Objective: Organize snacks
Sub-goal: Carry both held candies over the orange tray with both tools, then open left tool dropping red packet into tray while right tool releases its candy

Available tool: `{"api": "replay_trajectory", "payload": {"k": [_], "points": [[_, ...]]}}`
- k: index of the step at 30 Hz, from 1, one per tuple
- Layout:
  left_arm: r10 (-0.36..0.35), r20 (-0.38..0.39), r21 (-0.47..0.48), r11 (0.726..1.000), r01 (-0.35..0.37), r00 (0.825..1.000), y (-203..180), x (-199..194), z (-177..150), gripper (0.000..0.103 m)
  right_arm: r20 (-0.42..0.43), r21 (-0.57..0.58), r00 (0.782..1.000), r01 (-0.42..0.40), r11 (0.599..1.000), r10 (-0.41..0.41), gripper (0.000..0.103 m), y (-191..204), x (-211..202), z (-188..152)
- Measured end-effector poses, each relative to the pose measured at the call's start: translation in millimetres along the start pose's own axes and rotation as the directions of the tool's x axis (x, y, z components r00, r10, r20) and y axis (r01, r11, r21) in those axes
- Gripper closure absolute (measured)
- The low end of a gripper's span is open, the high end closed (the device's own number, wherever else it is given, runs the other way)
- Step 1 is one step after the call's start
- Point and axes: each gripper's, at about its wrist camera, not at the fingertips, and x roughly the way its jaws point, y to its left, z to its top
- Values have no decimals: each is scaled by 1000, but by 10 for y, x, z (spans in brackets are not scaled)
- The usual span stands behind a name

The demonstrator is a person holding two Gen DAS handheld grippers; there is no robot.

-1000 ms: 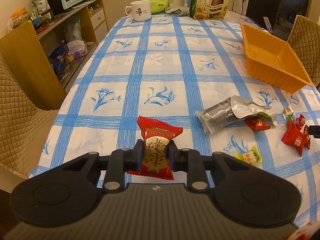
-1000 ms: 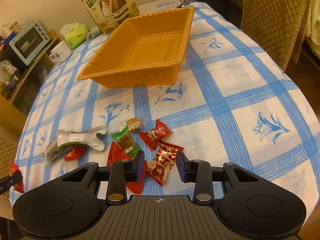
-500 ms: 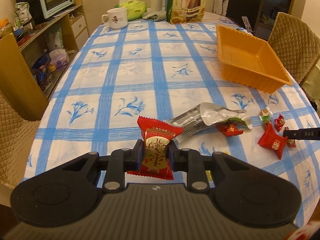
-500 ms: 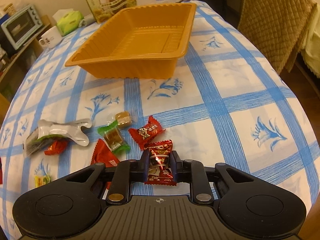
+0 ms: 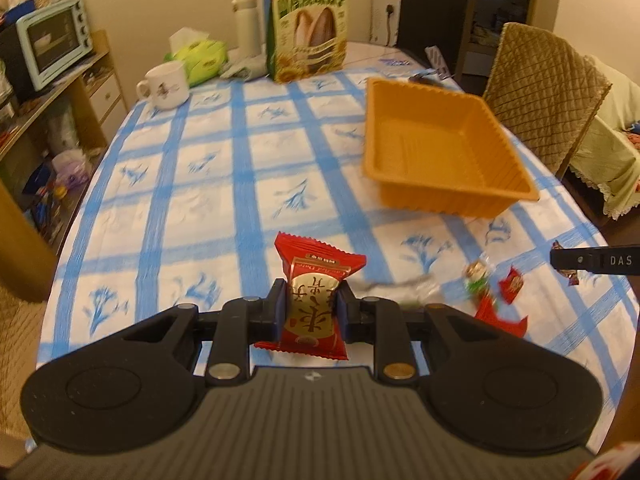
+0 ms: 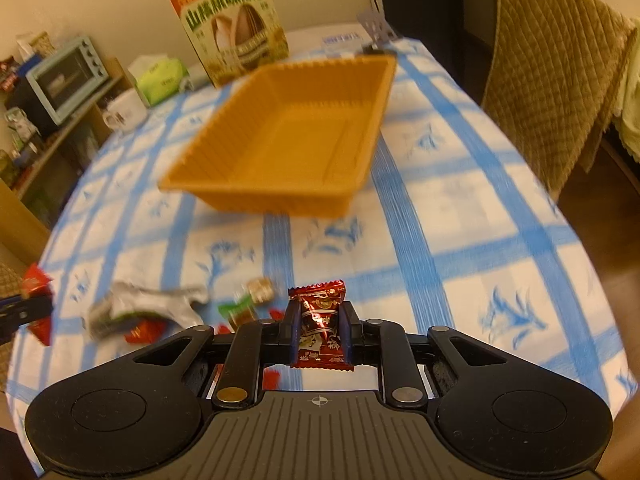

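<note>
Broadly, the table (image 5: 192,200) in blue checks carries an empty orange tray (image 5: 436,152) at 1 o'clock from the left claw (image 5: 310,310), which clamps a red date packet (image 5: 316,300). Loose candies (image 6: 248,304) lie at 10 o'clock from the right claw (image 6: 320,330), closed on a dark-red candy (image 6: 322,320).

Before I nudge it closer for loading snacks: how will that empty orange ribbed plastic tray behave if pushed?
The orange ribbed plastic tray looks thin-walled and empty, so it is probably light and would slide easily on the blue-checked tablecloth. Its wide flat base suggests little tipping risk; the thin rim may flex under a push.
</note>
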Motion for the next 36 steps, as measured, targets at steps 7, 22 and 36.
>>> {"api": "replay_trajectory", "payload": {"k": [7, 22, 36], "points": [[-65, 62, 43, 997, 62, 996, -282, 231, 547, 80, 71, -13, 996, -57, 998, 58, 83, 57, 19, 437], [-136, 50, 85, 988, 132, 989, -854, 877, 1350, 80, 87, 38, 988, -128, 991, 125, 83, -103, 583, 1091], [-132, -49, 89, 987, 136, 990, -1069, 1505, 1414, 80, 46, 67, 992, -118, 991, 115, 83, -354, 925, 1263]]}}
